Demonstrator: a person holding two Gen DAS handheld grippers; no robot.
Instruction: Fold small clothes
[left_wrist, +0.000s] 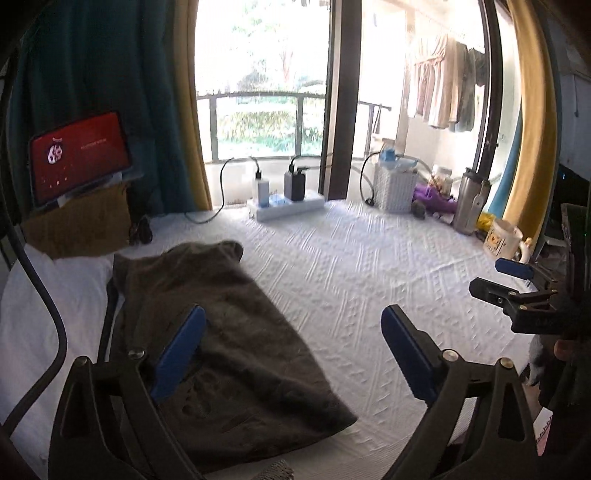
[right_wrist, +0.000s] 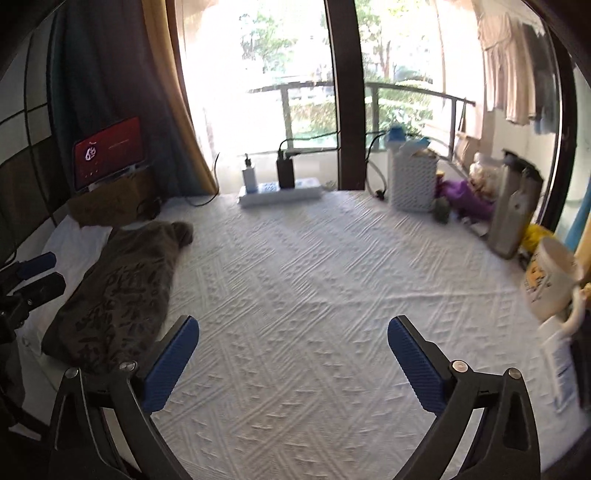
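Note:
A dark grey-brown garment (left_wrist: 218, 332) lies folded into a long flat shape at the left of the white textured table cover (left_wrist: 369, 266). It also shows in the right wrist view (right_wrist: 122, 288) at the left. My left gripper (left_wrist: 293, 321) is open and empty, its left finger above the garment's middle, its right finger over bare cover. My right gripper (right_wrist: 293, 328) is open and empty over the bare cover, to the right of the garment. The right gripper also shows at the right edge of the left wrist view (left_wrist: 498, 280), the left gripper at the left edge of the right wrist view (right_wrist: 37, 275).
A tablet (left_wrist: 79, 158) with a red screen stands at the back left. A white tray with bottles (left_wrist: 284, 206), a white basket (left_wrist: 393, 188), a steel flask (left_wrist: 471, 201) and a mug (left_wrist: 504, 242) line the back and right. A white cloth (left_wrist: 48, 295) lies left of the garment.

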